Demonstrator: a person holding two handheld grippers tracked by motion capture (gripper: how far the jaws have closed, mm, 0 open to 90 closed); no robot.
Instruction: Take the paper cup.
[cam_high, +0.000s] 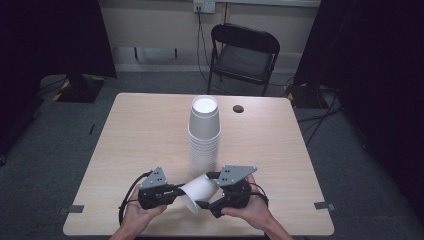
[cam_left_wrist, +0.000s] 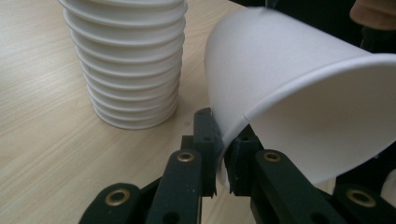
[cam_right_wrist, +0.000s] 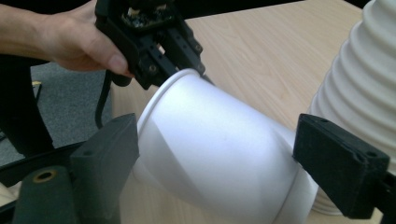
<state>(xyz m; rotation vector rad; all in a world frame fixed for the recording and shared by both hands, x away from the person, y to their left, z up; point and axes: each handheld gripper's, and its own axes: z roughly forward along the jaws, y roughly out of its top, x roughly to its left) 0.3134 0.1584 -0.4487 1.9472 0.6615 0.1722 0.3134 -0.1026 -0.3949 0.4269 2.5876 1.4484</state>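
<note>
Wooden table (cam_high: 140, 130), pale, seen from above; folding chair (cam_high: 243, 55) beyond its far edge; small dark hole (cam_high: 238, 108) near the far side of the top.

Tall stack (cam_high: 204, 135) of white cups, upside down, near the table's middle. Same stack in the left gripper view (cam_left_wrist: 128, 60), ribbed with rims, resting on the wood; again at the right edge of the right gripper view (cam_right_wrist: 362, 93).

One loose cup (cam_high: 199, 192) on its side, lifted off the table just in front of the stack, between the two grippers, mouth towards the left gripper.

Left gripper (cam_high: 176, 190), held in the left hand (cam_high: 137, 212): jaws pressed together on the cup's rim, one inside the wall and one outside, plain in the left gripper view (cam_left_wrist: 223, 156), where the cup (cam_left_wrist: 299, 93) fills the upper right. Across in the right gripper view, that gripper (cam_right_wrist: 194, 65) biting the rim at the far side.

Right gripper (cam_high: 211, 189), held in the right hand (cam_high: 252, 207): jaws spread wide, one on each side of the cup's body (cam_right_wrist: 219, 149). Near jaw close against the wall by the rim, far jaw near the cup's base; cannot tell whether either pad touches.
</note>
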